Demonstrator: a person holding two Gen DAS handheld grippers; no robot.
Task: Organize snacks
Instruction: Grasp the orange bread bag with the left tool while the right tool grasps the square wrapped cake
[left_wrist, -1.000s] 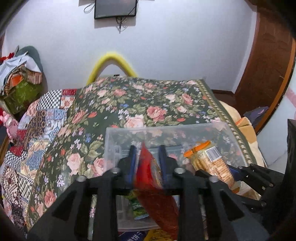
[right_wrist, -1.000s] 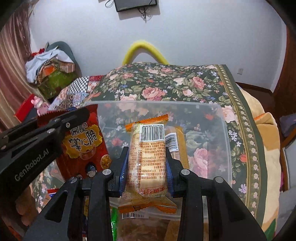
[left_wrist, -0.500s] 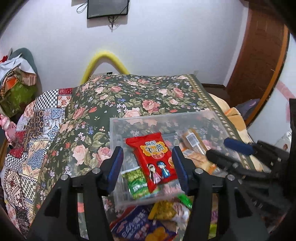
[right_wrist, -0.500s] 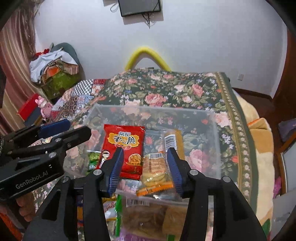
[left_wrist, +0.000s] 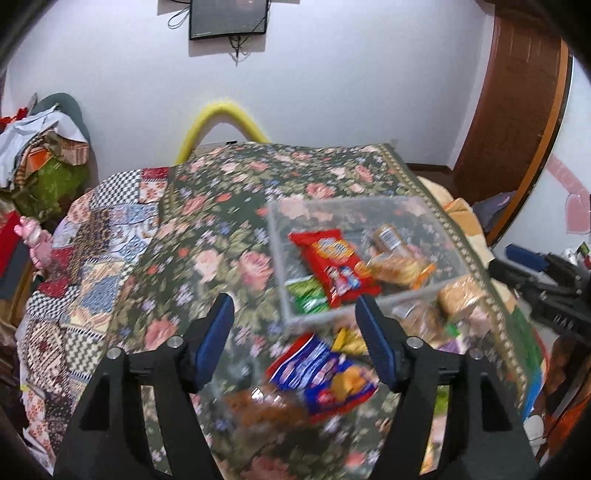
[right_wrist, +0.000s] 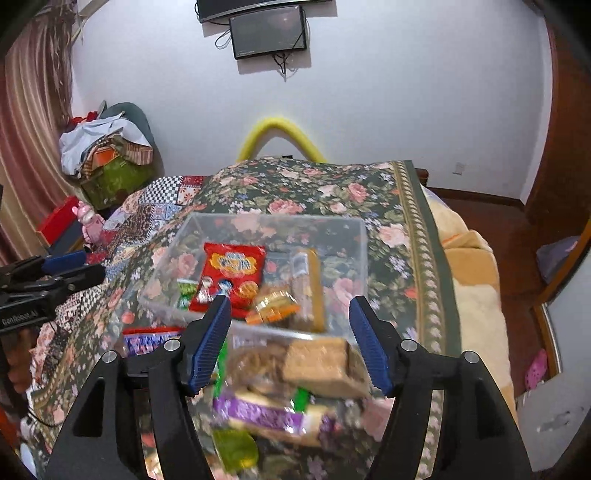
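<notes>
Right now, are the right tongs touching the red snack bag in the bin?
Apart. The right wrist view shows the right tongs open and empty, the red snack bag lying inside the clear bin beyond them.

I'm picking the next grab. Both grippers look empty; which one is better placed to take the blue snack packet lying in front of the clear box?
Probably the left. The blue packet lies just ahead of the open left gripper; from the open right gripper it sits off to the side, with biscuit packs ahead instead.

Left tongs (left_wrist: 297, 334) spread and empty, clear bin (left_wrist: 354, 258) holding red snack packet (left_wrist: 332, 266), floral bedspread (left_wrist: 221, 229)
</notes>
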